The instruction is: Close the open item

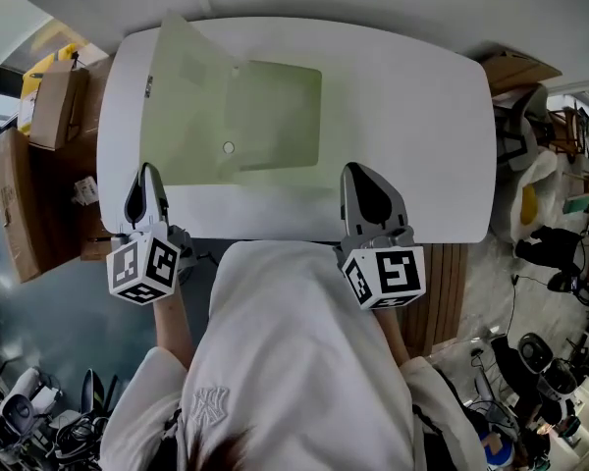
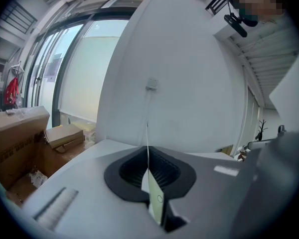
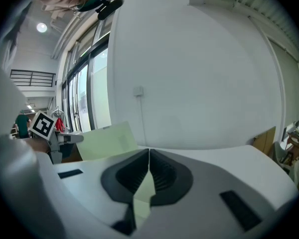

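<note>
**As green folder [image 1: 265, 116] lies open, left gripper [image 1: 146, 180] and right gripper [image 1: 365, 177] clamp its near corners**

While the pale folder rests spread across the left half of the white table [image 1: 422, 135], one leaf tilting up toward the far left corner, each gripper is pinched tight on the thin sheet. The two-point hold looks meant for swinging a leaf over to close it. Cardboard boxes [image 1: 49, 101] stand off the table's left edge, cables and gear clutter the floor to the right, and tall windows flank a plain white wall.
</note>
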Demonstrator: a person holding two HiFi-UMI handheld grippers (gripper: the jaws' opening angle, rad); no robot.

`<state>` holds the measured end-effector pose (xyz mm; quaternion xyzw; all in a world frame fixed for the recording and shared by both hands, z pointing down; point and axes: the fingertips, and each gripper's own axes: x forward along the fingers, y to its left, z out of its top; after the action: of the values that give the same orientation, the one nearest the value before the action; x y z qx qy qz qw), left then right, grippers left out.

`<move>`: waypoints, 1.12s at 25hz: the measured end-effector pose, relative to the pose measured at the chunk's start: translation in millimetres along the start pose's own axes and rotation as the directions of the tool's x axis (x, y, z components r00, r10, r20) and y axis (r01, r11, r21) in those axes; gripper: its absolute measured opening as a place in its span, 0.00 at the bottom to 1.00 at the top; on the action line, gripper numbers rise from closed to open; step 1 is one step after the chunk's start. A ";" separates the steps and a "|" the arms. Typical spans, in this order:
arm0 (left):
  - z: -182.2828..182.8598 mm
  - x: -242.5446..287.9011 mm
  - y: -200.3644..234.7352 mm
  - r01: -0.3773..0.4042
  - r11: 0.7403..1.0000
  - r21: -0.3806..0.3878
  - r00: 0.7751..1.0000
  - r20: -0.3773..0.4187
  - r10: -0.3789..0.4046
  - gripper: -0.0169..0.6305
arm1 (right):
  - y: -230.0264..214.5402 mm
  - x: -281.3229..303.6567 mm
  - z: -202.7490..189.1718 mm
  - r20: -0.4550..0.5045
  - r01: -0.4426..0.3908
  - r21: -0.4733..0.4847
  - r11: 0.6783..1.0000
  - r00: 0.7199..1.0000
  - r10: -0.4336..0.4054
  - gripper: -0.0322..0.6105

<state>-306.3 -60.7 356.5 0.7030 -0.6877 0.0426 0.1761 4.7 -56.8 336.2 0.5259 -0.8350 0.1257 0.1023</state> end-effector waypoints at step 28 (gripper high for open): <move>3.3 0.6 -78.9 0.172 0.960 0.223 0.985 -0.009 -0.174 0.04 | 6.1 -3.7 -6.8 -0.005 -0.007 -0.001 1.000 1.000 0.007 0.07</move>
<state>-229.4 -62.9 338.7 0.7759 -0.6155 0.1003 0.0955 1.0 -49.0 340.9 0.5225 -0.8367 0.1269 0.1043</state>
